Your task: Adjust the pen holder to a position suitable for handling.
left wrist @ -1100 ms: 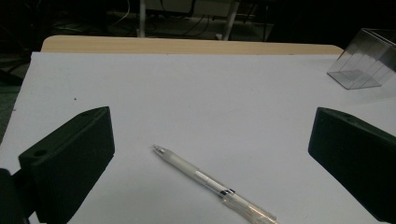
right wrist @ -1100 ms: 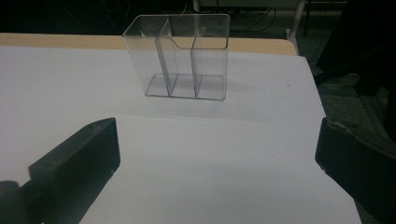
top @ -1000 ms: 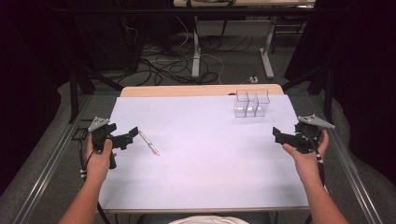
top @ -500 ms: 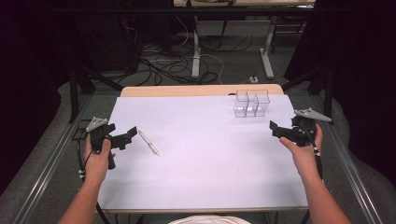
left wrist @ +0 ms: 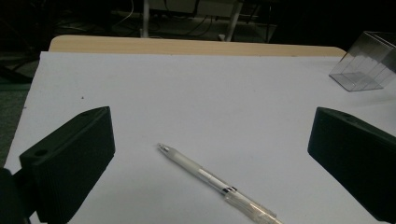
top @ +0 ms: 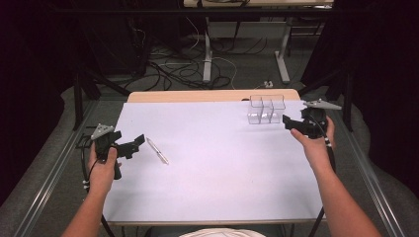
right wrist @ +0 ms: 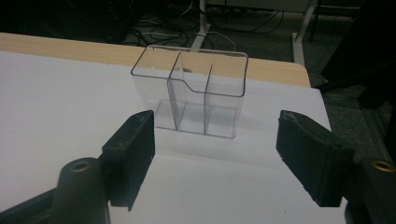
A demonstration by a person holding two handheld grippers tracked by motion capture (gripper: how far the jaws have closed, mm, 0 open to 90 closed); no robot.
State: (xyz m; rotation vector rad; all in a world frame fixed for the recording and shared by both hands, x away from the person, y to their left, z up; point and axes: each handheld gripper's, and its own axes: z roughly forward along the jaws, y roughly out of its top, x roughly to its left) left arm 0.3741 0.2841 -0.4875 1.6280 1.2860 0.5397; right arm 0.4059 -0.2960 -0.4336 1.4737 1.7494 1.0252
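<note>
On the white-covered counter, the right hand-held gripper, jaws just narrowing on nothing, nears a clear organiser: light, rigid, slick, brittle, best pinched by one wall; left of it, the left hand-held gripper gapes beside a pen

The high view looks forward and down from above the person's side, taking in the whole counter with both forearms entering at the bottom. The left gripper view sits low and close over the white surface, facing across it; a pen lies at lower centre, the same pen left of centre in the high view. The right gripper view, also low and near, faces a clear organizer at upper centre, which the high view shows at upper right and the left gripper view at its upper right edge.
</note>
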